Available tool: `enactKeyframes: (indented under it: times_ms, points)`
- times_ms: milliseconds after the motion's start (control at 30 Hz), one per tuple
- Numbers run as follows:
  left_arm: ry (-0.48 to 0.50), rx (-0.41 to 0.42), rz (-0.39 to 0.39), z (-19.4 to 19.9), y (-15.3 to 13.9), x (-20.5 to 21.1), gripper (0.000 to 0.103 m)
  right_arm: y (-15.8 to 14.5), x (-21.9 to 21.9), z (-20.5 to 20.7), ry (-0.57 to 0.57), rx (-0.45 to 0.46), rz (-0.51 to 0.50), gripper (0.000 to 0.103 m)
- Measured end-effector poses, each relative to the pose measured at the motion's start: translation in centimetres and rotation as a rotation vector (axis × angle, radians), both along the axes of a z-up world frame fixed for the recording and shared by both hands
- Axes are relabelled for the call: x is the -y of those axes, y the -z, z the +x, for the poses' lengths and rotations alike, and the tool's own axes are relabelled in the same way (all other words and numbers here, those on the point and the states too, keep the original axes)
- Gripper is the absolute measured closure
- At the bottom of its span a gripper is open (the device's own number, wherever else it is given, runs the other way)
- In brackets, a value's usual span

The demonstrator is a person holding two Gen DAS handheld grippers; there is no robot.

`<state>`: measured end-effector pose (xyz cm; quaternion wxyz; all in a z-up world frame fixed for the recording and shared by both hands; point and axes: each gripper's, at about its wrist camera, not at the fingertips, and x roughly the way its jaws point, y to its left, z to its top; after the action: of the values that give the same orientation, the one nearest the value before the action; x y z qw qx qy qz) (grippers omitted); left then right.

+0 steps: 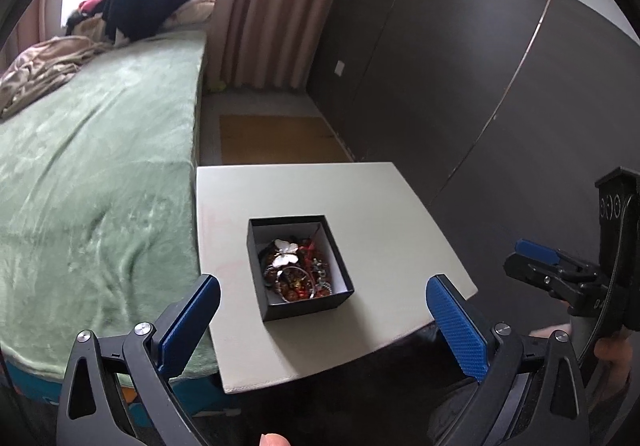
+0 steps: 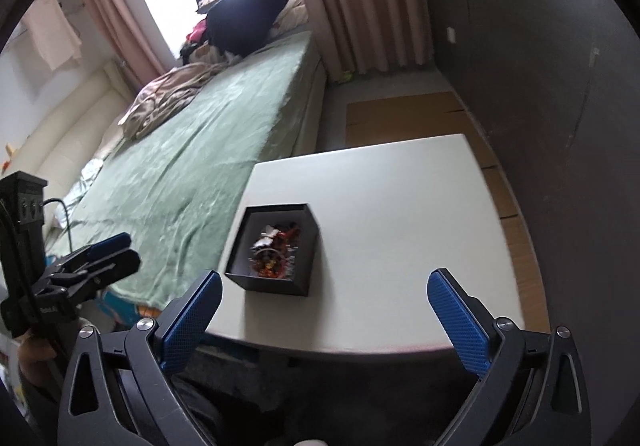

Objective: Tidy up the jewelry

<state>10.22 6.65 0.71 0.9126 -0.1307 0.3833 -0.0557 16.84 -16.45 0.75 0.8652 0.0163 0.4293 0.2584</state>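
Left wrist: both tongs released near jewelry box; no legible writing.

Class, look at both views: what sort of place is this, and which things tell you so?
Most likely a bedroom: a bed with a green blanket, pink curtains by a window, and a small white table carrying a black jewelry box.

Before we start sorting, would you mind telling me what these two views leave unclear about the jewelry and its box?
- Jewelry pile, left wrist view: tangled; beyond the white butterfly piece, single items cannot be counted.
- Lower layers, both views: hidden by the pieces on top.
- Black box, right wrist view: motion blur smears its contents.
- Table, both views: its near edge is hidden behind the gripper fingers.
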Motion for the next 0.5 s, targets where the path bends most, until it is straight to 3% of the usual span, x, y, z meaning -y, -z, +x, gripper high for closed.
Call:
enactKeyframes:
  times_ms: [500]
  points:
    - [0.018, 0.125, 0.135, -4.2, 1.0, 5.4, 0.000, 0.8, 5.2, -5.8, 0.041, 0.043, -0.032, 0.000]
